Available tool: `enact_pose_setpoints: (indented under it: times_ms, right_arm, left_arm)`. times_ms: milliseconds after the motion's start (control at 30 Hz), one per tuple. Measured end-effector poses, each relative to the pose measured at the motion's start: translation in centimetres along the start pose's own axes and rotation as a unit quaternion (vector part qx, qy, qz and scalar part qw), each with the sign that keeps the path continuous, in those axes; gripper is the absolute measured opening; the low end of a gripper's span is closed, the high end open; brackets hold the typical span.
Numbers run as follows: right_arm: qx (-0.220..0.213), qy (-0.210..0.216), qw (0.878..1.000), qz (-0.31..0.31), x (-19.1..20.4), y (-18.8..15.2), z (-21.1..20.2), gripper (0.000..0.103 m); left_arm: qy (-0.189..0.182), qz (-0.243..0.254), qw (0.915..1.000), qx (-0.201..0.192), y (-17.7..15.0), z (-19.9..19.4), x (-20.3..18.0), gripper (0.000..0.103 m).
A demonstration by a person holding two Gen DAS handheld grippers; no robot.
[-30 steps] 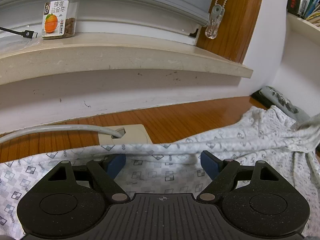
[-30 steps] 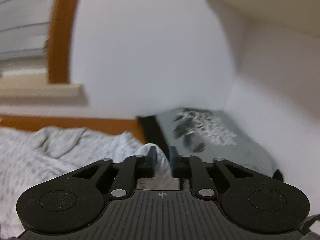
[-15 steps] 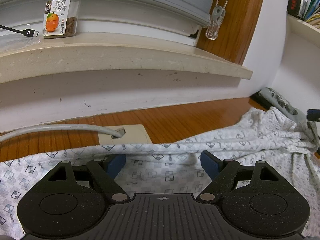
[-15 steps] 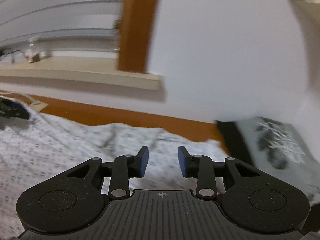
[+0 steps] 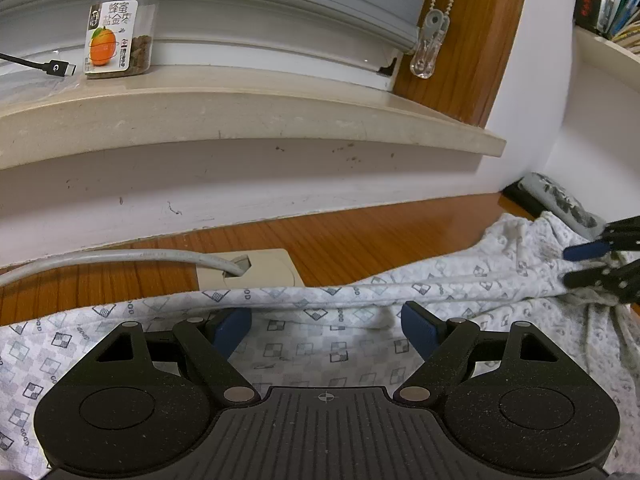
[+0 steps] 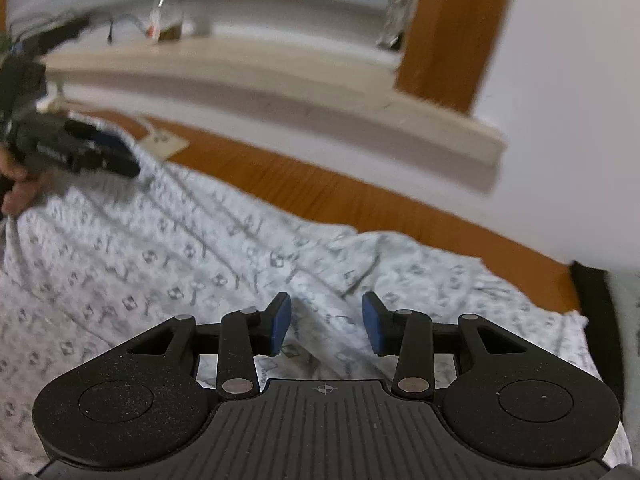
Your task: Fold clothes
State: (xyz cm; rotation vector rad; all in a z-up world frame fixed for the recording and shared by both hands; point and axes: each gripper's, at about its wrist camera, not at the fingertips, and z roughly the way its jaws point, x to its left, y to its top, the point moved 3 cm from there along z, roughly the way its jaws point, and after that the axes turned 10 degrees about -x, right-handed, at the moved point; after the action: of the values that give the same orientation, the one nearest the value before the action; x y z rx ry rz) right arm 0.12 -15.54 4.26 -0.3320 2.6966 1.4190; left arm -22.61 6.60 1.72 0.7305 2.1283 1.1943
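The patterned garment (image 5: 304,344) lies spread across the wooden tabletop (image 5: 360,240), its near part hidden under both tools and its right end bunched in folds. The left tool (image 5: 326,326) hangs over the cloth's far edge, jaws wide and holding nothing. The right tool (image 6: 326,322) sits over the cloth with a narrower gap, also empty; that view is blurred. A cable (image 5: 100,260) runs off the left edge. A jar (image 5: 118,36) stands on the windowsill (image 5: 240,116).
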Motion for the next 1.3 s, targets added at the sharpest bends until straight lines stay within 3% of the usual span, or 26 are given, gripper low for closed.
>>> enact_pose_setpoints:
  times_ms: [100, 133, 167, 233, 300, 433, 500, 567, 700, 733, 867, 1067, 1133, 1300]
  right_arm:
    - [0.018, 0.001, 1.0, -0.017, -0.1, 0.2, 1.2, 0.038]
    - [0.01, -0.007, 1.0, -0.021, -0.4, 0.7, 1.5, 0.021]
    - [0.002, -0.014, 1.0, -0.026, -0.6, 1.4, 1.7, 0.012]
    - [-0.014, -0.029, 0.999, -0.034, -1.1, 2.7, 2.2, 0.006]
    - [-0.031, -0.045, 0.998, -0.043, -1.6, 3.9, 2.6, 0.006]
    - [-0.121, -0.147, 0.979, -0.067, -1.8, 6.6, 4.0, 0.005]
    - [-0.127, -0.17, 0.975, -0.069, -1.6, 6.7, 5.7, 0.007]
    - [-0.094, -0.177, 0.977, -0.074, -1.2, 6.0, 7.8, 0.012]
    - [-0.085, -0.155, 0.983, -0.045, -1.0, 4.6, 7.2, 0.052]
    - [-0.084, -0.143, 0.985, -0.04, -0.9, 4.0, 6.7, 0.055]
    - [-0.08, -0.093, 0.992, -0.019, -0.4, 1.7, 4.7, 0.055]
    - [-0.074, -0.019, 0.997, 0.013, 0.3, -1.7, 1.6, 0.055]
    - [-0.071, -0.022, 0.997, 0.02, -0.1, -3.0, 1.7, 0.055]
    - [-0.083, -0.014, 0.995, 0.054, -0.8, -4.0, 1.5, 0.056]
  left_arm:
    - [0.0, 0.001, 1.0, 0.0, 0.0, 0.0, 0.0, 0.084]
    - [0.0, 0.001, 1.0, 0.0, 0.0, 0.0, 0.0, 0.084]
    - [0.0, 0.001, 1.0, 0.0, 0.0, 0.0, 0.0, 0.084]
    - [-0.001, 0.001, 1.0, -0.001, 0.0, -0.1, -0.1, 0.084]
    - [-0.001, 0.001, 1.0, -0.004, 0.0, -0.1, 0.0, 0.084]
    - [-0.006, 0.003, 0.9999, -0.016, 0.1, -0.6, -0.1, 0.084]
    - [-0.006, 0.008, 0.9998, -0.017, 0.1, -0.6, -0.2, 0.084]
    - [-0.005, 0.008, 0.9998, -0.018, 0.0, -0.6, -0.1, 0.084]
    - [0.007, 0.018, 0.9995, -0.024, 0.1, -1.0, -0.1, 0.084]
    - [0.012, 0.026, 0.9991, -0.032, 0.2, -1.3, -0.1, 0.084]
    - [0.038, 0.03, 0.9973, -0.054, 1.1, -3.4, 1.3, 0.084]
    - [0.099, 0.04, 0.9939, -0.029, 1.8, -6.1, 6.6, 0.077]
    - [0.123, 0.054, 0.9908, -0.016, 1.7, -6.6, 8.2, 0.077]
    - [0.138, 0.062, 0.9883, 0.017, 1.0, -6.4, 10.8, 0.078]
